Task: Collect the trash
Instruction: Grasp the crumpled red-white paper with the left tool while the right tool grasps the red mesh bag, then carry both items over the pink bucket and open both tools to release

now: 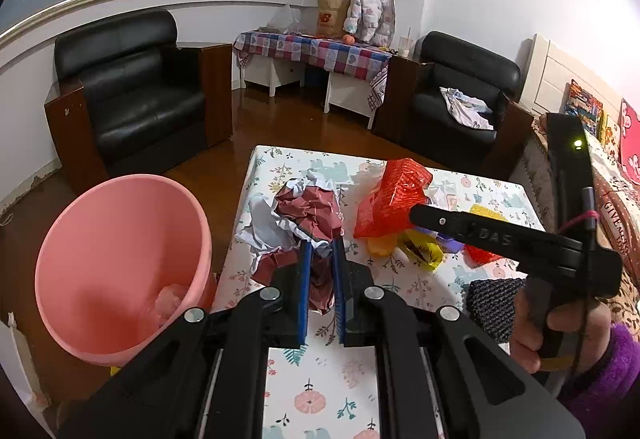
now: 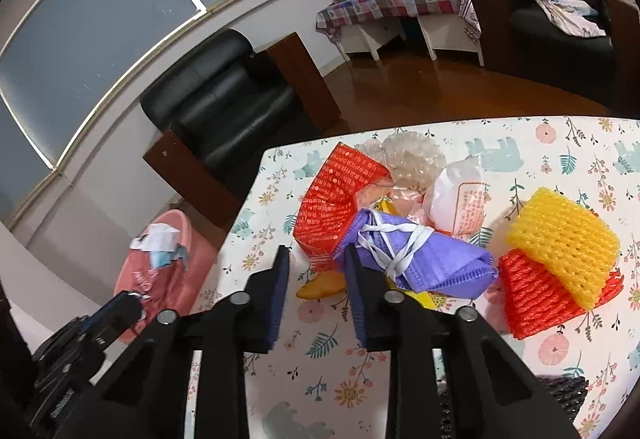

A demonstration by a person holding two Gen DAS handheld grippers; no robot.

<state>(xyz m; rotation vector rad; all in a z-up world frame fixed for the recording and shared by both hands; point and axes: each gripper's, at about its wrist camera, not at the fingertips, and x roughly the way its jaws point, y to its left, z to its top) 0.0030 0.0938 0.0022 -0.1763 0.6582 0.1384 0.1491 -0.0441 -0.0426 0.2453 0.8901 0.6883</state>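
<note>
My left gripper (image 1: pixel 322 243) is shut on a crumpled maroon and white paper wad (image 1: pixel 308 207), held over the left edge of the floral table (image 1: pixel 320 379). The pink bin (image 1: pixel 132 183) stands on the floor just left of it, with some trash at its bottom. My right gripper (image 2: pixel 317 255) is open over the table with only tablecloth between its pads. A purple face mask (image 2: pixel 416 259) lies against its right finger. Behind that are a red plastic bag (image 2: pixel 340 195) and a white packet (image 2: pixel 460 195). Yellow foam netting (image 2: pixel 564 243) lies on red foam netting (image 2: pixel 536 299) to the right.
A hand in a purple sleeve (image 1: pixel 600 359) holds the right gripper (image 1: pixel 418 213) above the trash pile. Two black armchairs (image 1: pixel 136 87) (image 1: pixel 460 99) and a side table with a checked cloth (image 1: pixel 316 51) stand beyond. Bedding (image 1: pixel 616 207) borders the table's right side.
</note>
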